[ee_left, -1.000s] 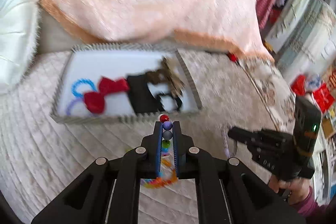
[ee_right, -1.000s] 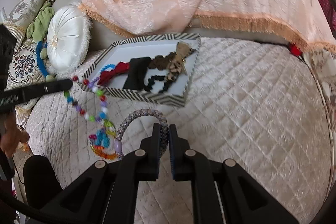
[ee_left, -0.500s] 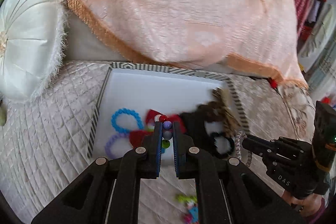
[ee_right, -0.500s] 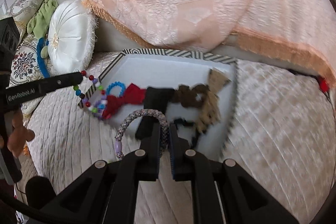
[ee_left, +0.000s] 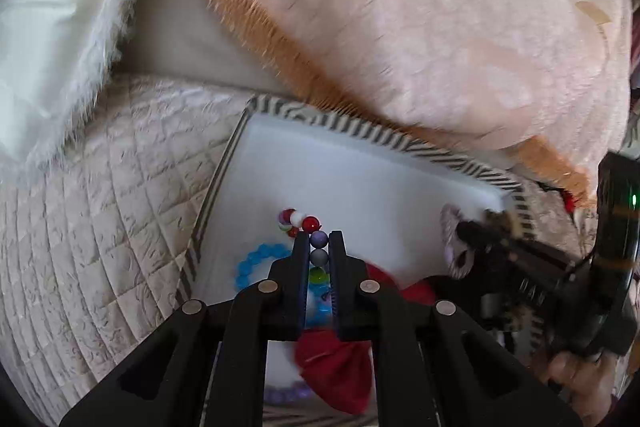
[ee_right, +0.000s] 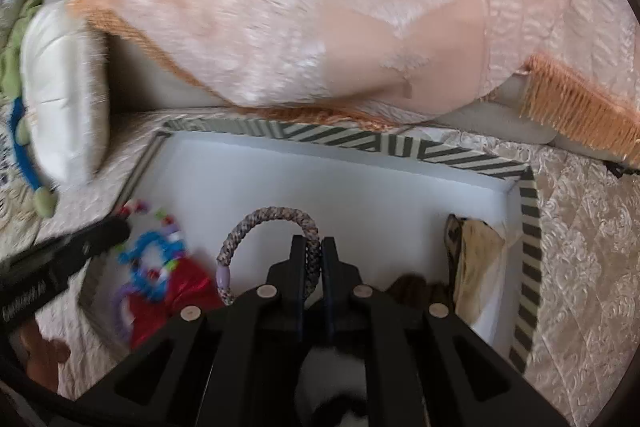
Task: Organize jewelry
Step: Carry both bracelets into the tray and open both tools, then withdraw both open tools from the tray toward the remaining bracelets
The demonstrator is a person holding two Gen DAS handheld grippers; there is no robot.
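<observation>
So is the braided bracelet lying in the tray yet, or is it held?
Held. The right gripper is shut on the braided bracelet, whose loop arches above the white floor of the tray.

The tray [ee_right: 472, 159] has a white floor and a rim striped in black and white chevrons. The beaded necklace [ee_left: 310, 225] mixes red, white, purple, grey and green beads. A bright blue bead bracelet [ee_left: 250, 263] lies near the tray's left edge, with a pale purple one [ee_left: 286, 395] towards its near edge. The bow [ee_left: 340, 367] is dark red. The braided bracelet [ee_right: 276, 219] is speckled grey, pink and dark blue, with one lilac bead. At the tray's right edge is a tan and brown scrunchie [ee_right: 476, 259]. Both grippers [ee_left: 319, 247] [ee_right: 314, 255] are black. The bedspread [ee_left: 92, 211] is cream, quilted in diamonds. The blanket [ee_right: 260, 27] is peach with an orange fringe. The round cushion [ee_right: 64, 95] is white.
</observation>
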